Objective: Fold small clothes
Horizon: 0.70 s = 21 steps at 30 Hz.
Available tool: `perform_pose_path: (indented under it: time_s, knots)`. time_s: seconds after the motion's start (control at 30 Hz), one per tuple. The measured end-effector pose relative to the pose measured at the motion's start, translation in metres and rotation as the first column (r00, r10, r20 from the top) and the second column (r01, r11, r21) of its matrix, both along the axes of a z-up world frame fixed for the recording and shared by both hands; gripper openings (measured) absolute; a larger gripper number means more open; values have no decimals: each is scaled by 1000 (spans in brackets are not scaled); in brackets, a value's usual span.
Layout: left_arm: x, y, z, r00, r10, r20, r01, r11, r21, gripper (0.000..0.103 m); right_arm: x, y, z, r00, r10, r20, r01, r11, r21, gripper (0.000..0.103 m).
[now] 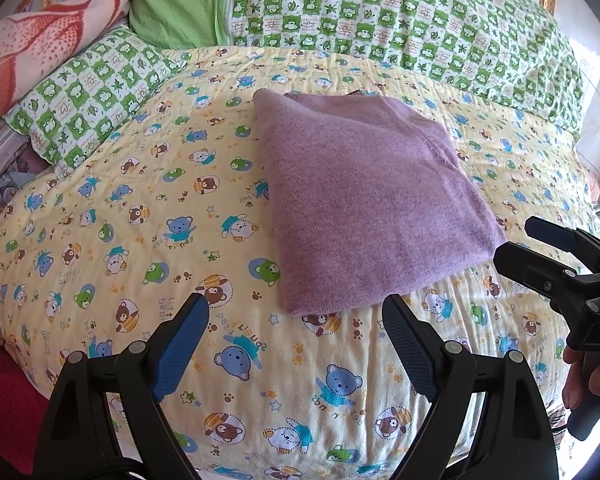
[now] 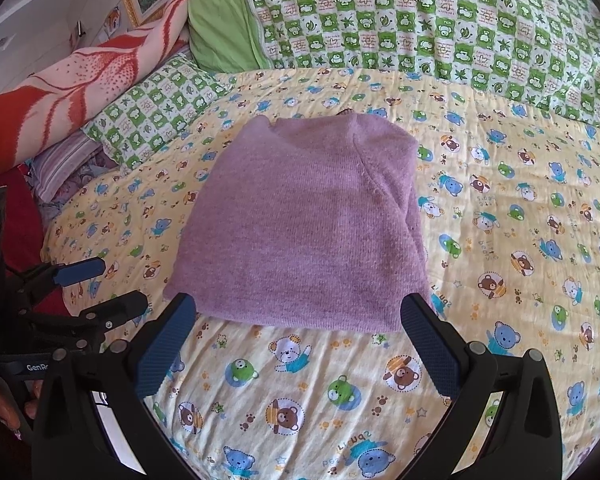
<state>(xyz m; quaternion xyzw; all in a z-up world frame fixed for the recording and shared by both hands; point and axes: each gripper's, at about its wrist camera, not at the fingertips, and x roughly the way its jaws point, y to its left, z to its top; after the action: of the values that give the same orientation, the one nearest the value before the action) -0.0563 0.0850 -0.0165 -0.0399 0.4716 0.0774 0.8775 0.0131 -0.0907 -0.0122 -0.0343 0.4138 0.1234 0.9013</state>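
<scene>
Lying flat in the middle of the yellow bear blanket [image 1: 100, 216] is one purple sweater [image 1: 364, 200], folded into a neat block. Two grippers hang over the bed, and both have their fingers spread wide with nothing in them. The left gripper [image 1: 296, 320] sits just in front of the sweater's near edge. The right gripper [image 2: 298, 318] sits close to that same edge, with the sweater's corners near its fingertips. Bare blanket lies all around the sweater. One green frog quilt [image 2: 440, 16] and one small frog pillow [image 2: 156, 108] lie behind. The blanket says "best friends" and "little bears".
</scene>
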Motion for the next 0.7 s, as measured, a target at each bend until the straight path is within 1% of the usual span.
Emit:
perform_pose_path:
  time_s: [0.7]
  knots:
    - [0,-8,4,1000,3,11,-4,1000,21,89,2,-2,5,1000,-9,9,9,1000,7,102]
